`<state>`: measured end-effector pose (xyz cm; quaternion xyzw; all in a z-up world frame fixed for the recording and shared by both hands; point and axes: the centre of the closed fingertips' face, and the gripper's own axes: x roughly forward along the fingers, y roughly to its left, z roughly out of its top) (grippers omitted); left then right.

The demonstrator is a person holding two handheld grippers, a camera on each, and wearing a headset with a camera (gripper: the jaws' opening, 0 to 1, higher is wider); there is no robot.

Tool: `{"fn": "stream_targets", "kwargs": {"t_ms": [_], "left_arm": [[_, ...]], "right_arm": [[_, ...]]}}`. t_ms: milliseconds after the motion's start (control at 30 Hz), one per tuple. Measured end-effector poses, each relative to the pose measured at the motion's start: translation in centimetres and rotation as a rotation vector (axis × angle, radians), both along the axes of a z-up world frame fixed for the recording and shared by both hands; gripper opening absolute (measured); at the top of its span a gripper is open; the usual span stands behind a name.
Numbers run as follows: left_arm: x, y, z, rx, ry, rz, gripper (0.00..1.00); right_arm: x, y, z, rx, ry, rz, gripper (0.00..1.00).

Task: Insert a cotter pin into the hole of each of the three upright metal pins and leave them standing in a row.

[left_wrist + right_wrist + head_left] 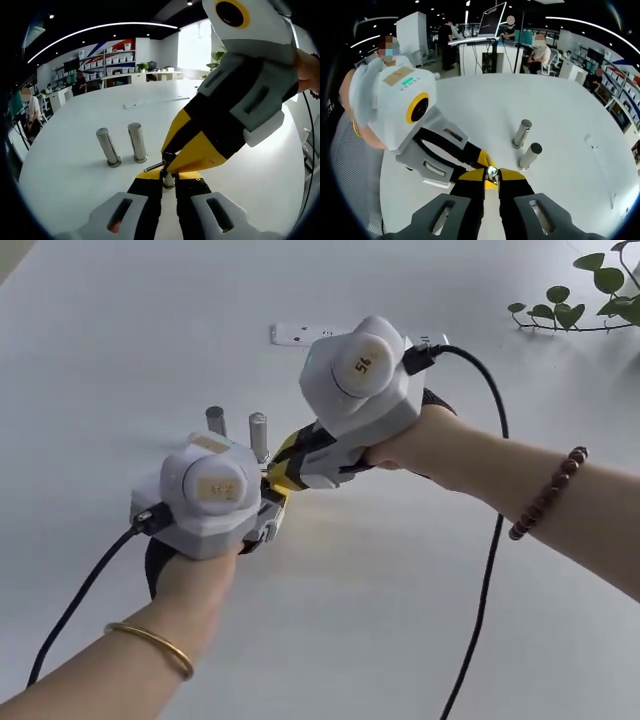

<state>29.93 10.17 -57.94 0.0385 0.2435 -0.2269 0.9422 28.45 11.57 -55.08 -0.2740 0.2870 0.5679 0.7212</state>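
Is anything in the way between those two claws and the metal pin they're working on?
Nothing visible does: the left gripper and right gripper already meet at that pin; the other two pins stand clear to one side.

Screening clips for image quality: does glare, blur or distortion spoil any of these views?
Head view: soft even light, faint shadows, white table near washed out, two metal pins sharp. Left gripper view: fisheye curves the table edge, window blown out, right gripper looms large. Right gripper view: same curving, a shiny metal piece glints between the jaws.
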Motion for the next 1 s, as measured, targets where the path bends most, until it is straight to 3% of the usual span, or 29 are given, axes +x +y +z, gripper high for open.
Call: {"fn": "stream_targets", "kwargs": {"t_ms": [233, 467, 1000], "left_arm": [[0.1, 2.3, -0.2, 0.008, 0.009, 0.039, 0.07], [0.0, 3.7, -0.4, 0.034, 0.012, 0.035, 0.07], [0.0, 3.6, -0.4, 0.008, 0.029, 0.021, 0.08]], "right_arm": [[0.1, 2.2, -0.1, 0.014, 0.004, 0.039, 0.04], [0.1, 3.5, -0.4, 0.022, 0.006, 0.059, 0.04], [0.2, 3.5, -0.4, 0.042, 0.034, 0.030, 0.04]]}}
